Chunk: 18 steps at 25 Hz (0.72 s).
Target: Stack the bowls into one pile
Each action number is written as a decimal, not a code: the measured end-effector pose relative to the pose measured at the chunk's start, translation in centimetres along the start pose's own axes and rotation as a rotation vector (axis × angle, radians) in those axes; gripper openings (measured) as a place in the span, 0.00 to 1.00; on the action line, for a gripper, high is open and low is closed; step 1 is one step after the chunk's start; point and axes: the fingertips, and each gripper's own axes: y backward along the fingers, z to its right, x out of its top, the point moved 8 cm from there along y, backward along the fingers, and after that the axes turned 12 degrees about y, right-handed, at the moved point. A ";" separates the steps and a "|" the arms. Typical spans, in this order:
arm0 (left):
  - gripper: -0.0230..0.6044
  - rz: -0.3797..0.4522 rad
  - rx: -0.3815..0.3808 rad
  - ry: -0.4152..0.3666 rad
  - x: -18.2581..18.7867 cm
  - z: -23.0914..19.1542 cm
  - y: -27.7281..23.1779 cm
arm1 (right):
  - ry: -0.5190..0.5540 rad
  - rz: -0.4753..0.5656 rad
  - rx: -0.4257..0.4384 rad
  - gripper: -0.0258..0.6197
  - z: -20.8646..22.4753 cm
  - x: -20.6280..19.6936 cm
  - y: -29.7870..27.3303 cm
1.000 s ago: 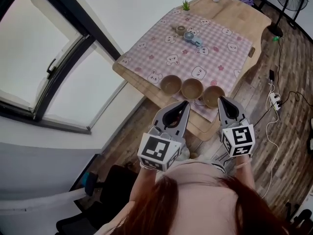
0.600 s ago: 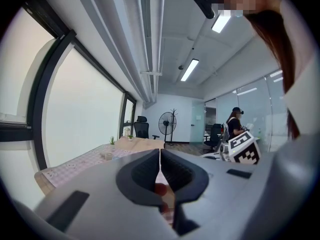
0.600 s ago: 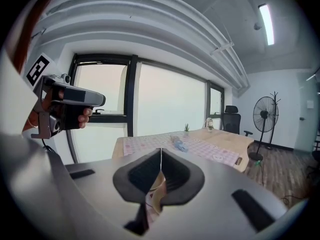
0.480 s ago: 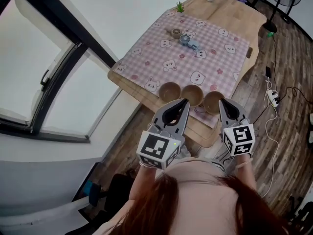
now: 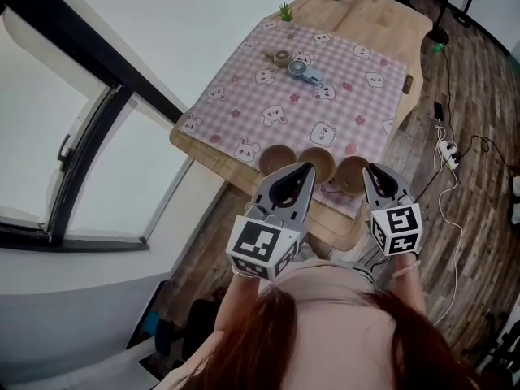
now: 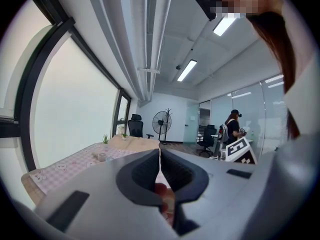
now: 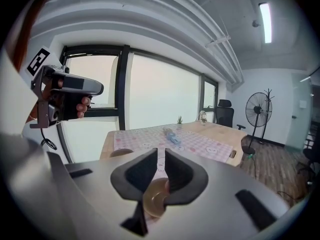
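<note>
Three brown bowls stand in a row at the table's near edge: left bowl (image 5: 276,158), middle bowl (image 5: 318,162), right bowl (image 5: 353,171). My left gripper (image 5: 308,167) hovers in front of the middle bowl; its jaws meet at the tips with nothing in them (image 6: 160,151). My right gripper (image 5: 367,167) hangs just before the right bowl. Its jaws (image 7: 160,151) have just been opening and stand slightly apart with nothing between them. The right gripper view shows one bowl (image 7: 154,198) below the jaws and another (image 7: 121,153) to the left.
A pink checked cloth (image 5: 325,88) covers the wooden table (image 5: 203,149). Small items (image 5: 299,69) and a potted plant (image 5: 285,12) sit farther back. A large window runs along the left. A power strip (image 5: 445,149) and cables lie on the floor at right.
Both grippers have come forward and a little down towards the bowls. The table has shifted up and left in the head view. The bowls have not moved.
</note>
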 end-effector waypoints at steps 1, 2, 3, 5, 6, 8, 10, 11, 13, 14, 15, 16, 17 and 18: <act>0.06 -0.002 -0.005 0.000 0.0 -0.2 -0.2 | -0.001 -0.008 -0.005 0.11 0.1 -0.2 -0.2; 0.06 -0.004 -0.007 0.000 0.0 -0.3 -0.4 | -0.002 -0.016 -0.008 0.11 0.2 -0.5 -0.3; 0.06 -0.006 -0.009 0.001 0.0 -0.5 -0.5 | -0.003 -0.023 -0.010 0.11 0.3 -0.7 -0.5; 0.06 -0.009 -0.010 0.003 0.0 -0.8 -0.8 | -0.004 -0.041 -0.011 0.12 0.4 -1.2 -0.9; 0.06 -0.010 -0.012 0.004 0.0 -0.9 -1.0 | -0.003 -0.049 -0.012 0.13 0.5 -1.4 -1.0; 0.06 -0.012 -0.014 0.005 0.1 -1.1 -1.3 | -0.004 -0.062 -0.013 0.13 0.6 -1.8 -1.4; 0.06 -0.016 -0.017 0.006 0.2 -1.3 -1.6 | -0.005 -0.075 -0.014 0.14 0.8 -2.1 -1.7; 0.06 -0.018 -0.019 0.007 0.3 -1.5 -1.8 | -0.005 -0.081 -0.015 0.14 0.8 -2.2 -1.9; 0.06 -0.023 -0.023 0.008 0.4 -1.7 -2.1 | -0.005 -0.094 -0.017 0.14 0.9 -2.5 -2.3; 0.06 -0.024 -0.025 0.008 0.4 -1.8 -2.3 | -0.004 -0.100 -0.019 0.15 1.0 -2.7 -2.5; 0.06 -0.027 -0.026 0.008 0.3 -1.9 -2.4 | -0.004 -0.106 -0.020 0.15 1.0 -2.9 -2.6; 0.06 -0.029 -0.028 0.008 0.3 -1.9 -2.5 | -0.004 -0.112 -0.021 0.15 1.1 -3.1 -2.7; 0.06 -0.031 -0.029 0.007 0.3 -1.9 -2.7 | -0.004 -0.119 -0.022 0.15 1.2 -3.3 -2.8; 0.06 -0.034 -0.031 0.007 0.3 -2.0 -2.9 | -0.004 -0.126 -0.022 0.16 1.3 -3.6 -2.9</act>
